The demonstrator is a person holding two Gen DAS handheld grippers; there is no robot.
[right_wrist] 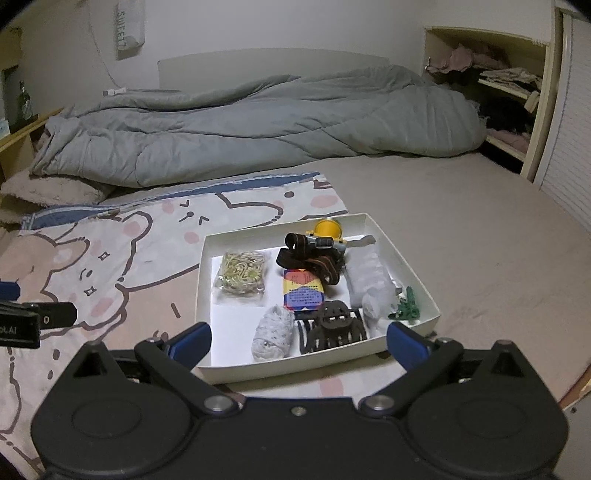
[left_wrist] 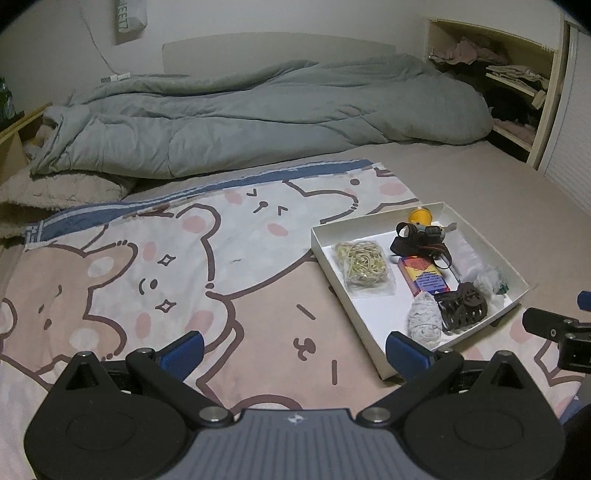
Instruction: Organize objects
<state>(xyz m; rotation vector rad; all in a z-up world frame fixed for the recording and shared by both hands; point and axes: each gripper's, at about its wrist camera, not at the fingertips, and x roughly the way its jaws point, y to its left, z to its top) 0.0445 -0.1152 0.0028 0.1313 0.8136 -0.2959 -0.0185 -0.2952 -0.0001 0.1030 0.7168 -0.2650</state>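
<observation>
While both my left gripper and right gripper hung spread and empty, every small item I saw already lay inside the white tray on the bed, so little seemed left.

bedding: grey duvet bunched along the headboard | cover: cartoon bear blanket spread flat on the beige sheet | storage: open wall shelf with folded clothes | wall: hanging cloth bag | far left: green bottle
</observation>
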